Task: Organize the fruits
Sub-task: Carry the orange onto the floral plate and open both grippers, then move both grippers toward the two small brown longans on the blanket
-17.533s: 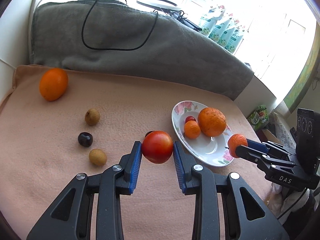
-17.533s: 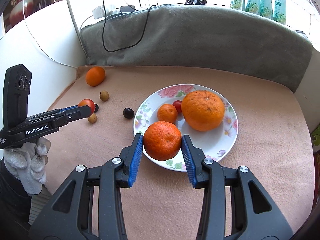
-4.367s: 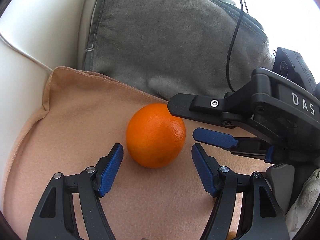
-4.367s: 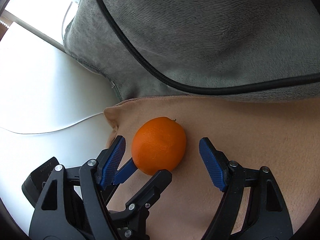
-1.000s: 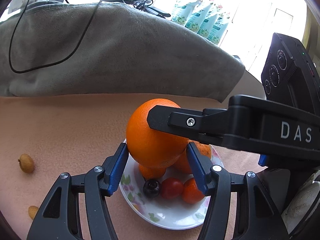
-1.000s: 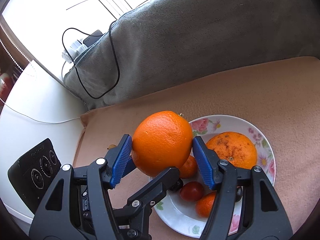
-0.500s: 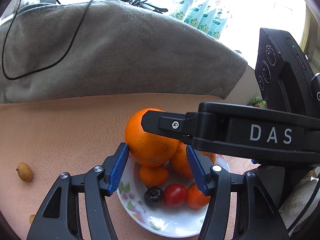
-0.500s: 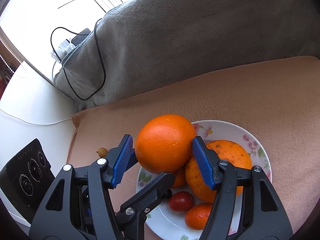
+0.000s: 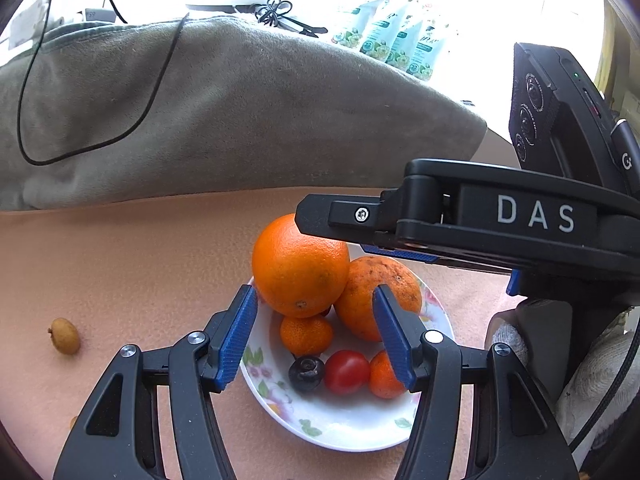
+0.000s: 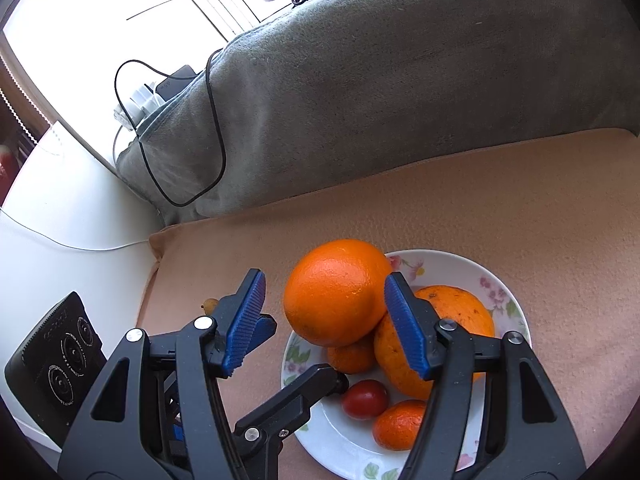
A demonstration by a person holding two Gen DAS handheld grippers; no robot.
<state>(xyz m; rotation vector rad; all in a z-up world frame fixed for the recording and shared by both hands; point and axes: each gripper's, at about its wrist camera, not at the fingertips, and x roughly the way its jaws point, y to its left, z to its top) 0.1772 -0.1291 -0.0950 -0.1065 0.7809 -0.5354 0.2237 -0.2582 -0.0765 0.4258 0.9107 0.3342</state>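
Left wrist view
- Step: setting the big orange (image 9: 300,268) on the plate (image 9: 340,436); it seems the last large fruit to go in.
- Orange: centre of frame, perched on the other fruit in the plate and leaning on a duller orange (image 9: 384,296) to its right.
- Left gripper (image 9: 314,290): jaws apart. The orange lies just past the tips, the left pad is about at its skin, and a gap shows at the right pad.
- Right gripper (image 9: 330,232): comes in from the right edge, with one finger across the top of the orange.
- Plate load: a mandarin (image 9: 306,334), a dark fruit (image 9: 307,370), a tomato (image 9: 346,372) and a second mandarin at the right pad.
- Left out: a small brown fruit (image 9: 64,336) on the cloth, lower left.

Right wrist view
- Right gripper: jaws apart. Cloth shows between the left pad and the orange, while the right pad looks to touch it; it is not clamped.
- Orange: centre, overhanging the plate's upper left rim.
- Next move: probably draw both grippers straight back without nudging the orange, since it sits high and could roll off. Then fetch the brown fruit.

Surface and room
- Cloth (image 9: 120,272): peach and soft, covering the whole lower half.
- Blanket (image 10: 400,100): grey, bunched along the back, with a black cable (image 10: 216,120) looped over it.
- Upper left: a bright window (image 10: 120,0) and a white ledge (image 10: 60,220).
- Left view, top: green pouches (image 9: 392,40) on the sill.
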